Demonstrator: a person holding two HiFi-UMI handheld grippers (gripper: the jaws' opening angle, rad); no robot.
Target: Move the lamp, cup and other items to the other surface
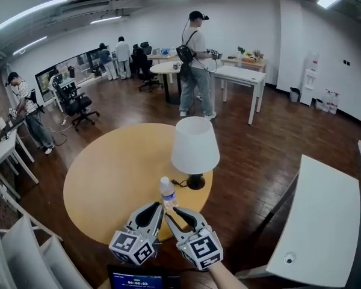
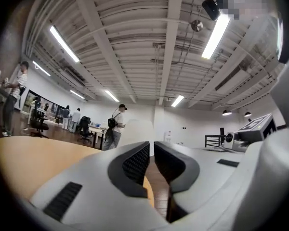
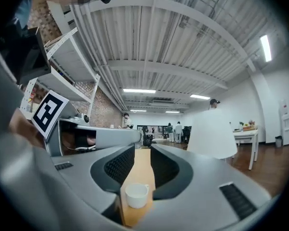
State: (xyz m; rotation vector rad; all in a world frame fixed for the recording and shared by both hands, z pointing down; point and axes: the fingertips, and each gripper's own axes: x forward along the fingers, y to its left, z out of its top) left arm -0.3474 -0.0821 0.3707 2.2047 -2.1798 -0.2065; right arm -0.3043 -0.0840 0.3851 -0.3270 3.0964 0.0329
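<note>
A lamp (image 1: 195, 146) with a white shade stands on the round yellow table (image 1: 108, 179). A clear water bottle (image 1: 167, 192) with a white cap stands just in front of it. Both grippers hover at the table's near edge, tips close to the bottle. My left gripper (image 1: 157, 208) (image 2: 151, 150) has its jaws almost together, with only a thin slit and nothing in it. My right gripper (image 1: 170, 211) (image 3: 142, 153) has its jaws apart. A small white cup (image 3: 136, 195) sits on the table low between them, untouched by the pads. The lamp shade (image 3: 212, 134) rises to the right of those jaws.
A white rectangular table (image 1: 325, 221) stands to the right across dark wood floor. A standing person (image 1: 195, 65), desks and office chairs fill the room behind. White chairs (image 1: 24, 251) are at the lower left. A small screen (image 1: 135, 279) lies below the grippers.
</note>
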